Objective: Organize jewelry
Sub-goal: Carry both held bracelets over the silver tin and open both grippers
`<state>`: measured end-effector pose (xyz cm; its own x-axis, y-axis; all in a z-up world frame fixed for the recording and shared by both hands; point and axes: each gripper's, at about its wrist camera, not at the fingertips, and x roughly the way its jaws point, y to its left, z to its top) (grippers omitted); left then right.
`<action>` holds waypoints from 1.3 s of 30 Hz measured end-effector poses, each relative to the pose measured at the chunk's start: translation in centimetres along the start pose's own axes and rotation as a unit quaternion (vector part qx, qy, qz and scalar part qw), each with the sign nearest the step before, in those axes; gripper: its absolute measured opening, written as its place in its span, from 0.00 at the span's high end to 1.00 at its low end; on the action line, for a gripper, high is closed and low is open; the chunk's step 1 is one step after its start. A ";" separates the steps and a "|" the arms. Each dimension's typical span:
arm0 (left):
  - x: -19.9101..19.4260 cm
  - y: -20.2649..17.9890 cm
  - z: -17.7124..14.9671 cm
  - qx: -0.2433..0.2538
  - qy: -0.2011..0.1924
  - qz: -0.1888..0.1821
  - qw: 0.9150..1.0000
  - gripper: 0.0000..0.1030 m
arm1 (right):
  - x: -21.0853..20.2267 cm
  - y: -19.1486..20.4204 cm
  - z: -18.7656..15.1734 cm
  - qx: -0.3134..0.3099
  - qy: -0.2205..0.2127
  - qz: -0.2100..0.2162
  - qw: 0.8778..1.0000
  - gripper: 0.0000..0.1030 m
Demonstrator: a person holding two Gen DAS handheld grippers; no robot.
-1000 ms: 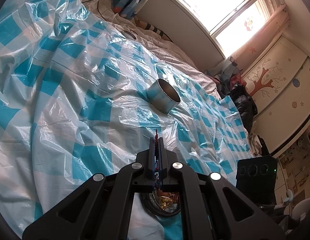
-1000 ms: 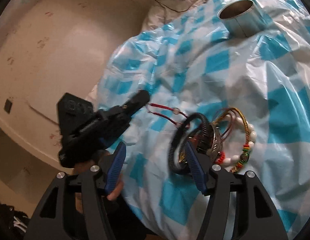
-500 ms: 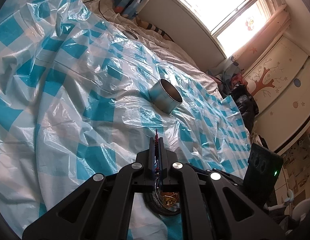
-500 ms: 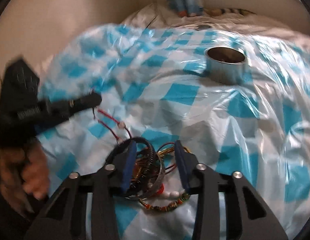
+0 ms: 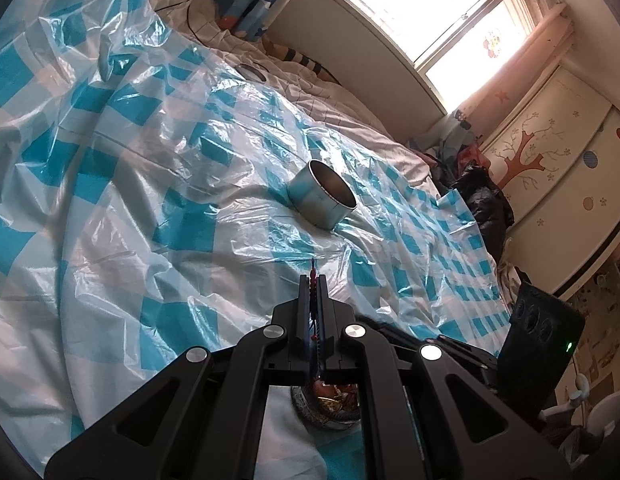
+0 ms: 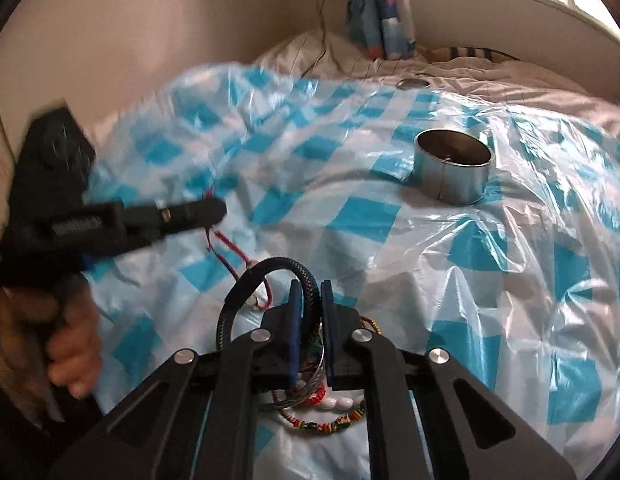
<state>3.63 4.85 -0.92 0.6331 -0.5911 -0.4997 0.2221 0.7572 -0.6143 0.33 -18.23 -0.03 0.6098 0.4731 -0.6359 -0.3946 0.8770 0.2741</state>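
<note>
My left gripper (image 5: pixel 313 280) is shut on a thin red cord bracelet (image 5: pixel 312 270); in the right wrist view it (image 6: pixel 215 210) holds the cord (image 6: pixel 225 246) above the sheet. My right gripper (image 6: pixel 309 286) is shut on a black braided bracelet (image 6: pixel 269 266) that loops to the left. Under it lies a heap of bracelets (image 6: pixel 330 408): silver bangle, white beads, multicoloured braid. A round metal tin (image 6: pixel 453 170) stands open on the sheet beyond; it also shows in the left wrist view (image 5: pixel 322 194).
A blue and white checked plastic sheet (image 5: pixel 149 184) covers the bed. A metal lid (image 5: pixel 251 72) lies near the pillows. A black device (image 5: pixel 542 344) sits at the right. Wall and window ledge lie behind the bed.
My right gripper has swung over the heap and closed on the black braided bracelet. My left gripper has stayed shut on the red cord and has lifted slightly.
</note>
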 end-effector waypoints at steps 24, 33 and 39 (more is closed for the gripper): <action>6.3 -8.4 8.0 0.106 -0.014 -0.056 0.993 0.98 | -0.8 -12.8 5.5 0.236 -0.131 -0.062 0.961 0.90; 15.1 -9.2 13.6 0.107 -0.006 -0.059 0.993 0.98 | 0.9 -16.4 8.4 0.247 -0.151 -0.112 0.951 0.90; 20.7 -7.0 13.9 0.124 0.066 0.049 0.989 0.97 | 3.9 -17.3 10.9 0.223 -0.139 -0.137 0.955 0.90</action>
<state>25.51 -8.85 1.53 0.5623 -0.5306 -0.6342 0.3503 0.8476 -0.3985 16.98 -30.67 0.59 0.8320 0.1694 -0.5283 0.1005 0.8905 0.4438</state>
